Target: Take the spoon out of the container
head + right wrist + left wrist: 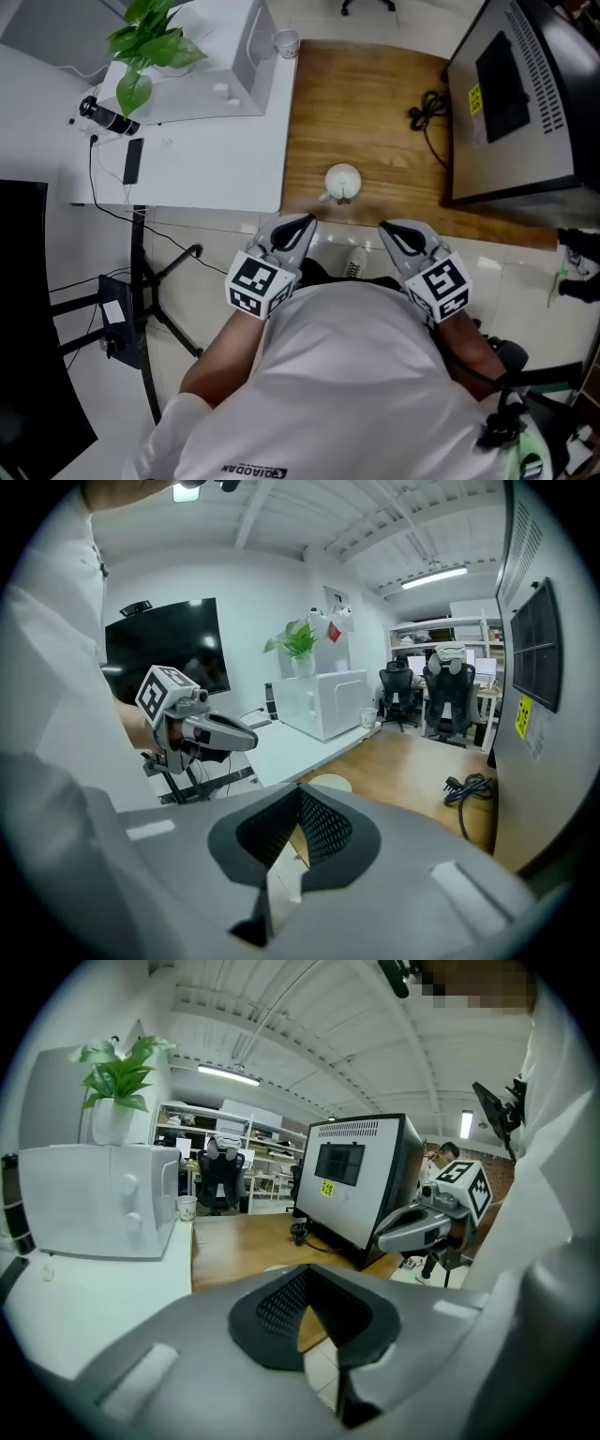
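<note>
Wooden tabletop [375, 112] held the small round white container [342, 178] at its near edge; the spoon inside was too small to make out. Just short of the container hung the grey left gripper [305, 223] and grey right gripper [386, 228], one on each side of it, both closed and empty.

Left tongs [303, 224] and right tongs [388, 229] side by side at the worktop [375, 103] near edge, both closed, empty, tilted gently downward
</note>
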`<control>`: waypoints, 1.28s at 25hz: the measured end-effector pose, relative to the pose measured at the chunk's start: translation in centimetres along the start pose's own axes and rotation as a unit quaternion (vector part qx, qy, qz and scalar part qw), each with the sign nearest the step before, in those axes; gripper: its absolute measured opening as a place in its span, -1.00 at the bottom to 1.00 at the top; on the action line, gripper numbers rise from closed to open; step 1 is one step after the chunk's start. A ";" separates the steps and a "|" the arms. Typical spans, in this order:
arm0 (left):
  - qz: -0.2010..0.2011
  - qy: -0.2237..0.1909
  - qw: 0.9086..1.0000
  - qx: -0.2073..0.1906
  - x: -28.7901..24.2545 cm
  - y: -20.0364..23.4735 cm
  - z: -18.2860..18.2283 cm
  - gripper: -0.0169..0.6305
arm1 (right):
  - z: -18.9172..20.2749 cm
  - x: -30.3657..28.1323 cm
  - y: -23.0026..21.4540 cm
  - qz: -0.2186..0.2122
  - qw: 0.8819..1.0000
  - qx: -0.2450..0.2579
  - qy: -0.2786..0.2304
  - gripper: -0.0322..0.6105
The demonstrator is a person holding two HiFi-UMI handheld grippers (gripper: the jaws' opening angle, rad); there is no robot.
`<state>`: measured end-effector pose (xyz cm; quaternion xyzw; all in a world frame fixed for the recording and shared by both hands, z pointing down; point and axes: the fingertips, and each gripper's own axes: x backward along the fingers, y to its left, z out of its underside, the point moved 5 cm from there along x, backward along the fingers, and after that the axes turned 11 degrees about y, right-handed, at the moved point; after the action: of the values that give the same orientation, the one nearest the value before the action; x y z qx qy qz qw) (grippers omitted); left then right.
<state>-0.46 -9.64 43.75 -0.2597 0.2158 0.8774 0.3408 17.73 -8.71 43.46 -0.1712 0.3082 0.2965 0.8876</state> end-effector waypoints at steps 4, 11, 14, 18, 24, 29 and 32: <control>0.012 0.010 1.000 0.001 -0.5 1.0 -0.1 -0.93 | -0.8 -1.2 0.2 0.007 1.000 0.012 0.007 -0.88; 0.055 0.043 0.997 -0.025 -1.5 2.5 0.4 -0.93 | -1.2 -3.9 1.2 0.036 0.997 0.043 0.044 -0.82; 0.069 0.043 0.996 -0.023 -2.1 3.3 0.4 -0.93 | -1.2 -5.1 1.3 0.052 0.994 0.068 0.063 -0.74; 0.086 0.048 0.995 -0.025 -2.5 4.0 0.8 -0.93 | -1.0 -6.9 1.2 0.077 0.987 0.112 0.090 -0.71; 0.101 0.059 0.993 -0.021 -3.1 5.0 1.7 -0.93 | -0.5 -9.9 0.7 0.114 0.964 0.199 0.133 -0.54; 0.108 0.064 0.992 -0.019 -3.3 5.4 2.2 -0.93 | -0.3 -11.7 0.6 0.111 0.954 0.230 0.155 -0.51; 0.109 0.066 0.992 -0.010 -3.3 5.6 2.4 -0.93 | -0.4 -12.6 0.7 0.107 0.952 0.239 0.161 -0.51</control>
<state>-3.13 -13.66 48.70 -0.2949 0.2563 0.8924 0.2259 9.18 -13.67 51.25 0.0348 0.5253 0.2755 0.8043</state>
